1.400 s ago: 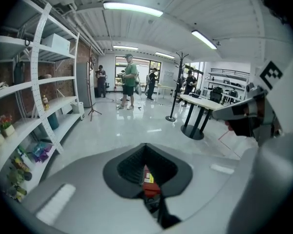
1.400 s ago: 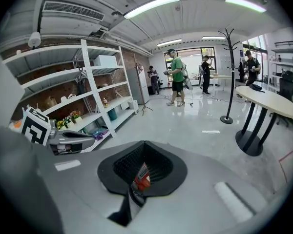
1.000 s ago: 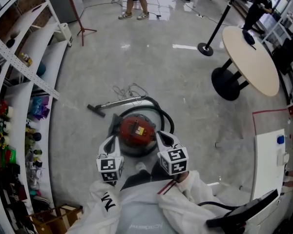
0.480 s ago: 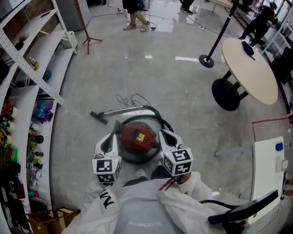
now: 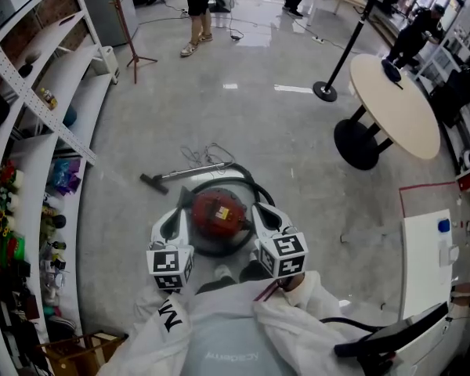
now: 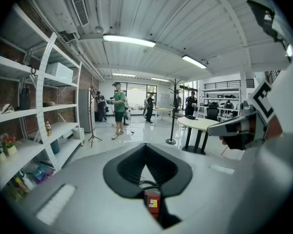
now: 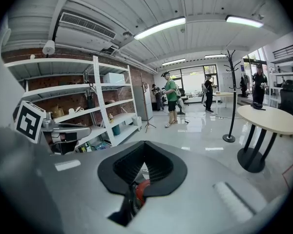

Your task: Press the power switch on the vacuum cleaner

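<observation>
A round red vacuum cleaner [image 5: 218, 212] sits on the grey floor just in front of me, ringed by its black hose [image 5: 260, 188]. Its metal wand [image 5: 184, 171] lies to the far left of it. My left gripper [image 5: 179, 212] hovers at the vacuum's left side and my right gripper [image 5: 258, 208] at its right side, both above it. Each is shut with nothing held. In the left gripper view the left gripper [image 6: 145, 145] has its jaws met, and the vacuum [image 6: 152, 201] shows below them. In the right gripper view the vacuum [image 7: 140, 189] peeks under the right gripper [image 7: 144, 143].
White shelving [image 5: 39, 131] with small items runs along the left. A loose cable [image 5: 207, 153] lies beyond the wand. A round table [image 5: 395, 104], a post's base [image 5: 324, 92], a tripod stand [image 5: 129, 45] and a white table [image 5: 427, 257] stand around. A person [image 5: 194, 6] walks at the back.
Both grippers stay shut on either side of the vacuum, barely shifted. The head view has moved a little, and the person at the back has stepped leftward.
</observation>
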Action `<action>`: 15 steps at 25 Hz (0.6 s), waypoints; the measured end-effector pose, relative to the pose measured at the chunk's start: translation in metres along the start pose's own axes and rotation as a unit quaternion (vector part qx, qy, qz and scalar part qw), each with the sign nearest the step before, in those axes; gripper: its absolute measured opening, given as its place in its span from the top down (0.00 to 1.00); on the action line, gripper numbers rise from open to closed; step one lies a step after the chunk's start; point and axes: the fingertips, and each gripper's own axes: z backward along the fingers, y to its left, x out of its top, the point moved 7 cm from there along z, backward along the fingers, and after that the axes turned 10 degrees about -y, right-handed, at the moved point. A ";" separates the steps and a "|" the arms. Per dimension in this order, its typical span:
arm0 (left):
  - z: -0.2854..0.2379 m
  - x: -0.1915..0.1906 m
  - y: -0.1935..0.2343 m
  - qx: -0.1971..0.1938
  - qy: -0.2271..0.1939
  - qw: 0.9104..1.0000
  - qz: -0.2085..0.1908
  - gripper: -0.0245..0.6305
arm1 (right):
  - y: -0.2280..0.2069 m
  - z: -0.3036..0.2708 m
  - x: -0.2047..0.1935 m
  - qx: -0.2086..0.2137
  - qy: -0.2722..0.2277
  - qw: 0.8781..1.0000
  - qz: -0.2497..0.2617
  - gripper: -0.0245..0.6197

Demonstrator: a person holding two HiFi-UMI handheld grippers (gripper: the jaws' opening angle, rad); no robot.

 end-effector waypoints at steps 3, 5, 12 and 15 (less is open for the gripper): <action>0.004 -0.001 -0.002 0.001 0.001 1.000 0.003 0.96 | 0.002 0.006 -0.002 0.001 0.005 1.000 0.003 0.96; 0.006 -0.001 -0.005 0.000 0.002 1.000 0.006 0.96 | 0.003 0.009 -0.003 0.003 0.008 1.000 0.005 0.96; 0.016 0.002 -0.027 -0.001 0.005 1.000 -0.003 0.96 | 0.005 0.029 -0.004 0.023 0.009 1.000 0.002 0.96; 0.025 0.003 -0.041 0.002 0.003 1.000 -0.006 0.96 | 0.003 0.046 -0.010 0.027 0.010 1.000 -0.002 0.96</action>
